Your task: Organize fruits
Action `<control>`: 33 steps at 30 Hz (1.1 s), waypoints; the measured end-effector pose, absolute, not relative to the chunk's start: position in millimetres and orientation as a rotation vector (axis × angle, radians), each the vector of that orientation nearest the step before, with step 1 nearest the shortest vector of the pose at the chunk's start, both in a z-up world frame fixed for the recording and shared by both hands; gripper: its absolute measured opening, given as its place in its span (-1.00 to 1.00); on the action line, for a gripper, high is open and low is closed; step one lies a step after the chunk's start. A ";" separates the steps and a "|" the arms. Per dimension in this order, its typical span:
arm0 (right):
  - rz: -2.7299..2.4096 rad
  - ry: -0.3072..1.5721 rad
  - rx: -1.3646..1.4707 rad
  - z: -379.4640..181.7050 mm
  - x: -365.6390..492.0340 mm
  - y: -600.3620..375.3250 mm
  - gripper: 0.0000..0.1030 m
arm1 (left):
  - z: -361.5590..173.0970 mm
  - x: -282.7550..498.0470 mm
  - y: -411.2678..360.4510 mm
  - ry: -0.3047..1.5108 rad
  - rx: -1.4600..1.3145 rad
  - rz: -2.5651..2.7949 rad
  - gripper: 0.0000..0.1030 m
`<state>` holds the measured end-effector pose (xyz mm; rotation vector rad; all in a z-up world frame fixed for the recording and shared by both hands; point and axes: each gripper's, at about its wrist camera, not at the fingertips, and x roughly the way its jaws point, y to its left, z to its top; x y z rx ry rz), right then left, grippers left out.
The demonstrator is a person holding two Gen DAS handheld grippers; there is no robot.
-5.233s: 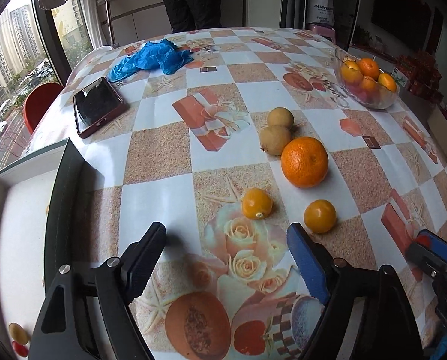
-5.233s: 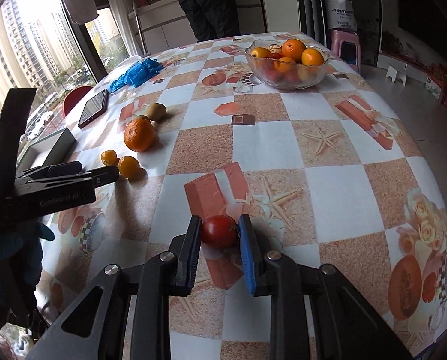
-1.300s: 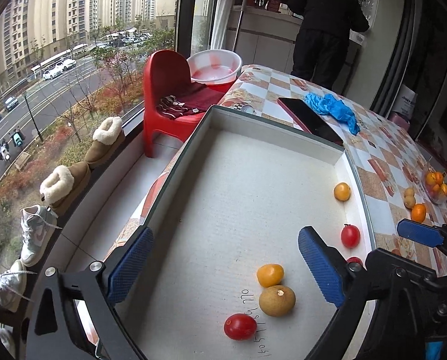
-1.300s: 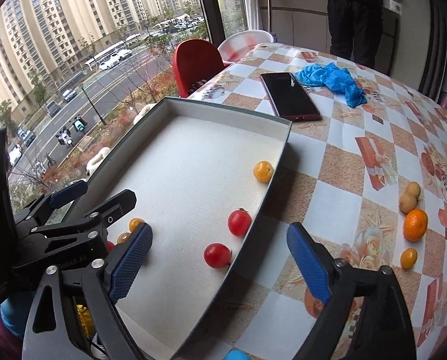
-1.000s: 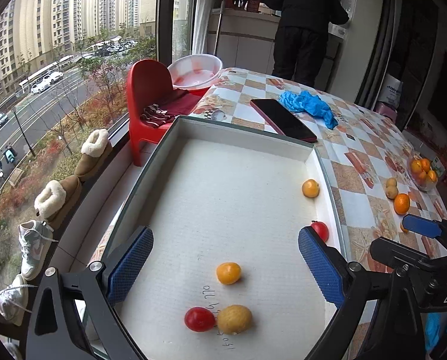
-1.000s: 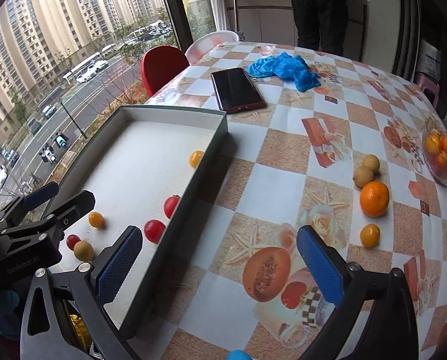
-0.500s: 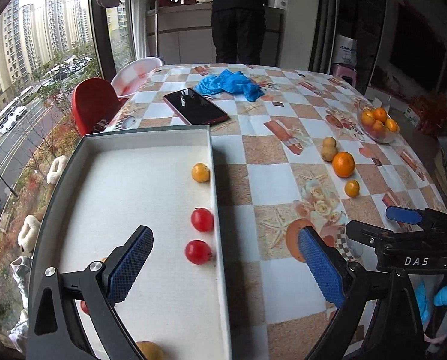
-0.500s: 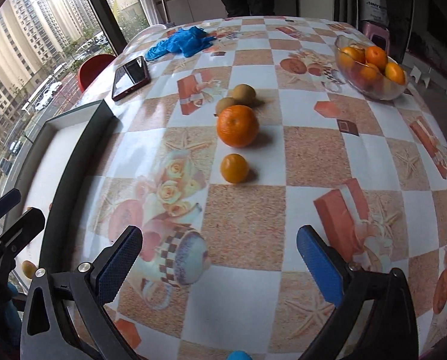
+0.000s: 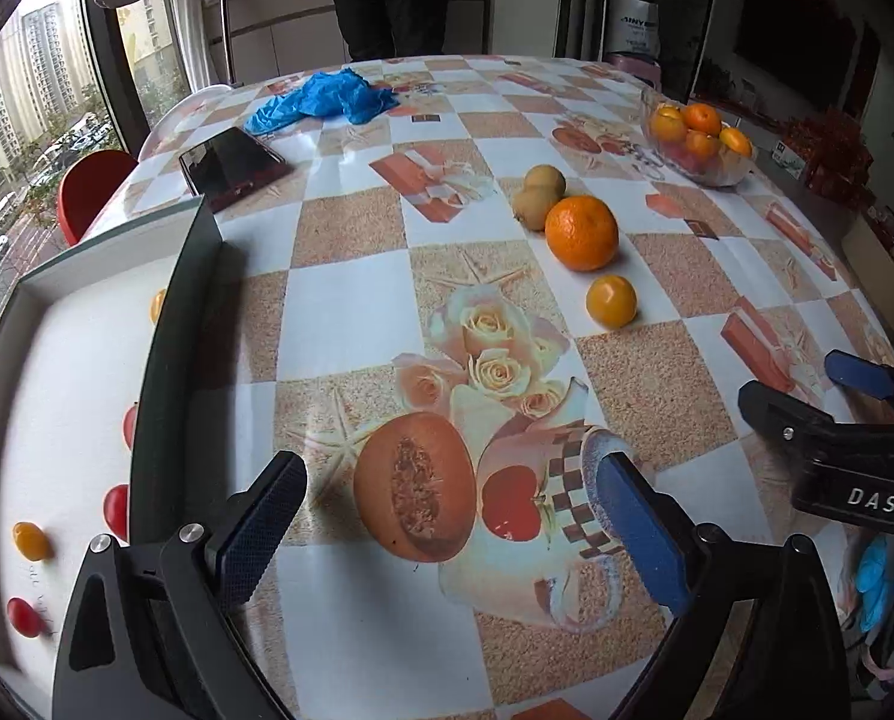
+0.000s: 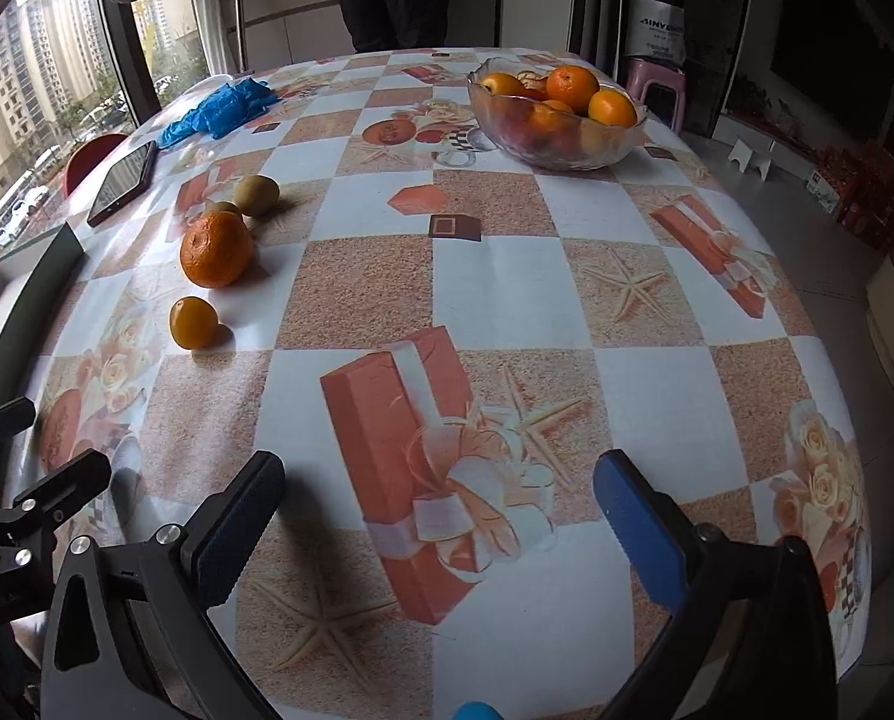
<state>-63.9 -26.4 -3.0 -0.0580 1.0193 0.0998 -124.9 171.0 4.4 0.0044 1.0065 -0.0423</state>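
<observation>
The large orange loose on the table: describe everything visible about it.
The large round orange has a bright, dimpled peel, slightly flattened in shape, and looks whole and unpeeled. It rests on the checked patterned tablecloth, among the loose fruit. A brownish kiwi-like fruit sits right behind it, apparently touching, and a small yellow-orange citrus lies just in front, apart. The right wrist view shows the same large orange with a stem dimple on top. No fingers touch it.

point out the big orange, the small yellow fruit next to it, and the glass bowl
big orange (image 9: 581,232): left wrist view, centre of the skin.
small yellow fruit (image 9: 611,300): left wrist view, middle.
glass bowl (image 10: 558,150): right wrist view, front wall.
</observation>
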 end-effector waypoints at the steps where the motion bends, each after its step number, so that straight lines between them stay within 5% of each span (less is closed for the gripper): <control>1: 0.101 1.012 -0.059 -3.4 -62.4 -26.1 0.99 | 1.7 -123.4 171.0 0.996 0.000 -0.034 0.96; 33: 0.089 0.959 -0.047 -6.5 -56.9 -24.3 1.00 | -1.9 -109.4 171.2 0.936 -0.005 -0.033 0.98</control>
